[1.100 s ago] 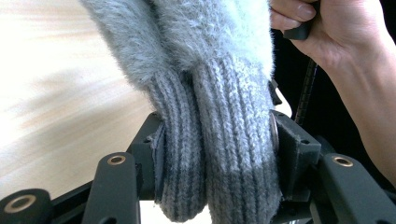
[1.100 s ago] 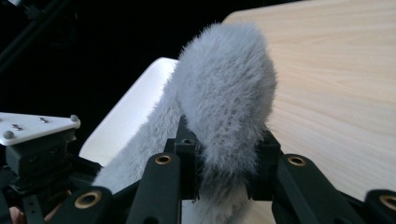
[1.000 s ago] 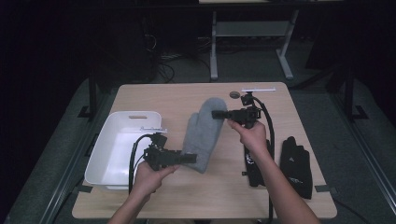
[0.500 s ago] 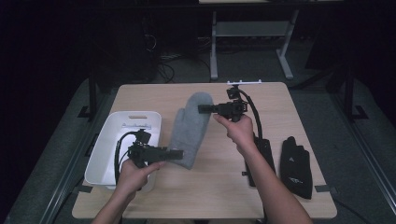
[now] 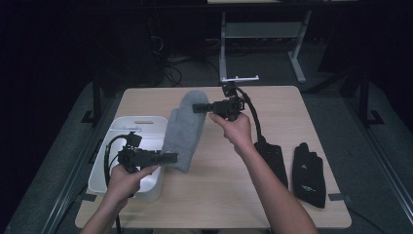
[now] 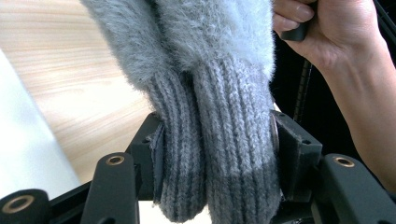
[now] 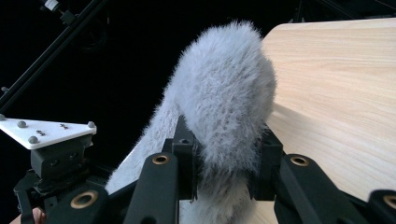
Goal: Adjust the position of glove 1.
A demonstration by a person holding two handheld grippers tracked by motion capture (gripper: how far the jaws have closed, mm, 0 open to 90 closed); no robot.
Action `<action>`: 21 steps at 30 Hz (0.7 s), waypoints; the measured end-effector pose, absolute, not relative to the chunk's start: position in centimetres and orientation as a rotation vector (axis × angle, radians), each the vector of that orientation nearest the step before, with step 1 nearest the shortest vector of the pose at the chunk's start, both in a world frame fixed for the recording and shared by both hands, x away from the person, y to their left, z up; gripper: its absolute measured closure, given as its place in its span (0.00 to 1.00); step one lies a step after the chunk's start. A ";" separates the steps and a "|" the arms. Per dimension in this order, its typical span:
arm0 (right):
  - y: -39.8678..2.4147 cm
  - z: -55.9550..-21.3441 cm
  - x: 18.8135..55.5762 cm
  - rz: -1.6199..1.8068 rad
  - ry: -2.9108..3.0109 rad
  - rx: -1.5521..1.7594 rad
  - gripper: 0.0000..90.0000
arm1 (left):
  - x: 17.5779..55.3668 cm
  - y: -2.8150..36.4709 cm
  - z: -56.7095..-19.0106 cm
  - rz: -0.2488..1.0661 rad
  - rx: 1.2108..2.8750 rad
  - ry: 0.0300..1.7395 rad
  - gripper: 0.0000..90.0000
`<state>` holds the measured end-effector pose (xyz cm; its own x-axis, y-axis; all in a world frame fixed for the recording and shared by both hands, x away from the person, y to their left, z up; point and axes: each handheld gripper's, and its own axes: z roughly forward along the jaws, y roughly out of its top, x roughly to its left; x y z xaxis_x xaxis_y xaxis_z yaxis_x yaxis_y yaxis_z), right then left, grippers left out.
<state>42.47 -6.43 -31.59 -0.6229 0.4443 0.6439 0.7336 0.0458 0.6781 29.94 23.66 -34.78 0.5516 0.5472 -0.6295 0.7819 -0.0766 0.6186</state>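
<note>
A fuzzy grey mitten [image 5: 184, 127] hangs stretched between both grippers above the wooden table [image 5: 292, 146]. My left gripper [image 5: 170, 157] is shut on its ribbed knit cuff [image 6: 215, 154], with the jaws squeezing the cuff from both sides. My right gripper [image 5: 197, 107] is shut on the mitten's fluffy rounded tip [image 7: 224, 107], which bulges out past the jaws. In the left gripper view the other hand [image 6: 327, 32] shows at the upper right. The mitten sits over the right edge of a white bin [image 5: 127, 146].
The white bin stands at the table's left. Two black gloves [image 5: 308, 173] lie at the right, one partly under the right forearm. A white bracket [image 5: 238, 78] sits at the far edge. A grey marker plate [image 7: 44, 130] shows in the right gripper view.
Both hands have carried the mitten leftward and a little up, from the table's middle to over the bin's right edge. Both grips held.
</note>
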 end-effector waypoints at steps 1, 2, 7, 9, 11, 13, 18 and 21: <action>-6.2 -31.5 42.5 -1.603 -2.067 -1.197 0.76 | 29.9 23.8 -34.7 -0.285 1.744 1.111 0.49; -6.0 -31.4 42.5 -1.603 -2.068 -1.193 0.76 | 29.9 24.1 -34.6 -0.283 1.743 1.111 0.49; -5.0 -31.0 42.6 -1.606 -2.071 -1.178 0.76 | 29.7 25.0 -34.3 -0.277 1.736 1.116 0.49; -4.7 -30.9 42.7 -1.600 -2.073 -1.173 0.76 | 29.7 25.4 -34.1 -0.272 1.741 1.110 0.49; -4.2 -30.7 42.8 -1.602 -2.075 -1.163 0.76 | 29.6 25.8 -34.0 -0.270 1.733 1.122 0.49; -3.7 -30.5 42.9 -1.594 -2.080 -1.157 0.76 | 29.6 26.2 -33.9 -0.264 1.735 1.121 0.49; -2.7 -30.3 43.1 -1.594 -2.083 -1.134 0.76 | 29.4 27.1 -33.7 -0.251 1.724 1.134 0.49; -2.0 -30.3 43.2 -1.586 -2.086 -1.123 0.76 | 29.3 27.7 -33.7 -0.245 1.725 1.135 0.49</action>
